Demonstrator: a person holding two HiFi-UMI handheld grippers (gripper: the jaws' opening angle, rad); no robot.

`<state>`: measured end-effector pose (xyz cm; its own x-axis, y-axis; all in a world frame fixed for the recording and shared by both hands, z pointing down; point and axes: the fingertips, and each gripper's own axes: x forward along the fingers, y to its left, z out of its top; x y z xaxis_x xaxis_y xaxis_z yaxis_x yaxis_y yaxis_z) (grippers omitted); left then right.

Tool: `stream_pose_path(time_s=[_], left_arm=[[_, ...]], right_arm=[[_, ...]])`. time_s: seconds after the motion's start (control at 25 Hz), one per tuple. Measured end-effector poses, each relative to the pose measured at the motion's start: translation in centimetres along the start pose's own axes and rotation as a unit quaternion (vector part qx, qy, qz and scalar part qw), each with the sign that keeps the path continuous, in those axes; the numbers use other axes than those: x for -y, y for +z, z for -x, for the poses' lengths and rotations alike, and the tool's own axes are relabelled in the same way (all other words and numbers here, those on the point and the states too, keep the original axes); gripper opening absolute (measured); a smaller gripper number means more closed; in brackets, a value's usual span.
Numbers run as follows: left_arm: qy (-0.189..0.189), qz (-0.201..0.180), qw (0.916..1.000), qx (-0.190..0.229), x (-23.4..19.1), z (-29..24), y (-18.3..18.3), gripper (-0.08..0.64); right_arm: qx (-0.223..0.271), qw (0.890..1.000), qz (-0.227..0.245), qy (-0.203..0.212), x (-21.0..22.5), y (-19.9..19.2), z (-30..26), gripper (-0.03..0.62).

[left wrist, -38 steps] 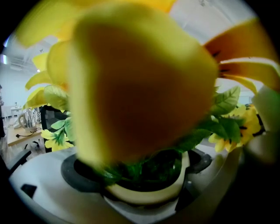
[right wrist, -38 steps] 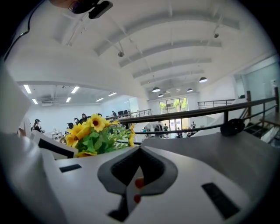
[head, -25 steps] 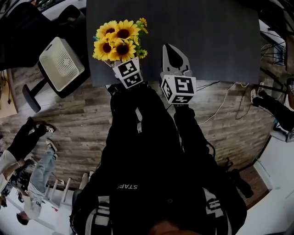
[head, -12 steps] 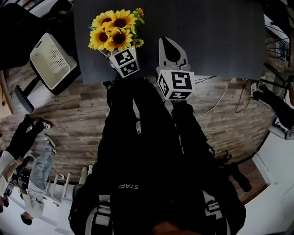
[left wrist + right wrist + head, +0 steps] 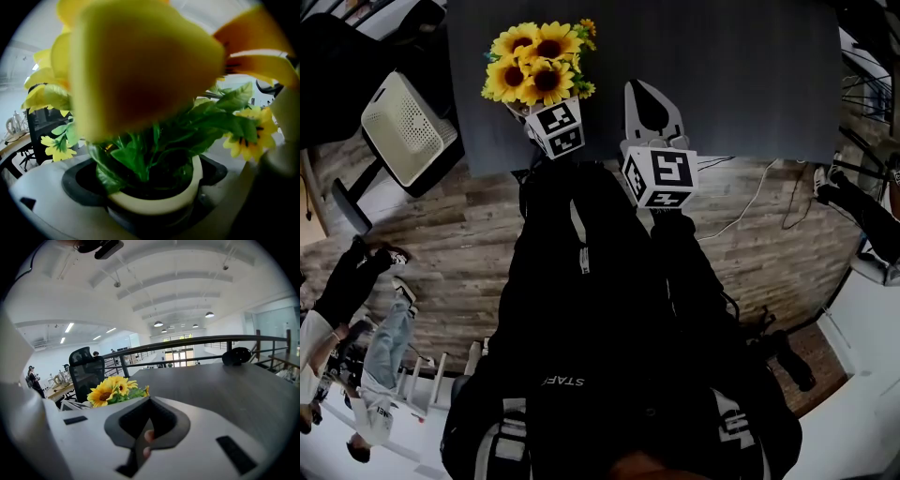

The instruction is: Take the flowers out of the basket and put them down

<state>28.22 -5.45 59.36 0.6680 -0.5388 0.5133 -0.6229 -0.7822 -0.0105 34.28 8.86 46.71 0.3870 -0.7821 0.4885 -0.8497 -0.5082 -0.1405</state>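
Both arms reach forward over the near edge of the dark table (image 5: 750, 75). The left gripper (image 5: 542, 112) has its jaws clamped on the cream pot (image 5: 154, 199) of the sunflowers (image 5: 534, 64). The bunch stands upright, blooms up, near the table's left edge. Just beside it, the right gripper (image 5: 644, 94) has its jaws pressed together on nothing. Open tabletop spreads ahead and rightward. The white basket (image 5: 401, 117) sits off the table's left side.

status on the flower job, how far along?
Done: the sunflowers are out of the white basket, which sits left of the table. In hand: the left gripper is shut on their cream pot, at the table's near edge; the right gripper is shut and empty beside it. Left: set the pot down and release; contact with the table isn't visible.
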Motion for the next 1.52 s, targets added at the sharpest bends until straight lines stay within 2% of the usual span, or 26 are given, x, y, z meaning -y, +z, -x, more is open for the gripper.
stream_pose_path(time_s=[0.28,0.52,0.84,1.08,1.36,1.52], left_arm=[[-0.019,0.004,0.9996,-0.019,0.1,1.4,-1.3,0.561],[-0.037,0.008,0.9988,-0.031,0.5,5.4,-1.7,0.561],[-0.063,0.007,0.9976,-0.025,1.1,12.7,1.3,0.551],[-0.082,-0.005,0.9965,0.017,1.4,17.5,6.7,0.425],[-0.079,-0.002,0.9913,0.105,0.8,20.9,16.1,0.221],[-0.076,-0.005,0.9876,0.137,0.8,22.4,20.1,0.112]], right_arm=[[0.003,1.0,0.002,0.002,-0.2,0.5,0.2,0.012],[0.008,1.0,0.0,0.006,-1.0,1.4,0.8,0.012],[0.035,0.999,-0.001,0.02,-3.0,5.2,4.3,0.012],[0.07,0.997,0.003,0.035,-5.0,9.5,7.7,0.012],[0.113,0.993,0.015,0.037,-5.9,14.7,10.7,0.012],[0.128,0.991,0.023,0.039,-6.2,16.6,11.9,0.012]])
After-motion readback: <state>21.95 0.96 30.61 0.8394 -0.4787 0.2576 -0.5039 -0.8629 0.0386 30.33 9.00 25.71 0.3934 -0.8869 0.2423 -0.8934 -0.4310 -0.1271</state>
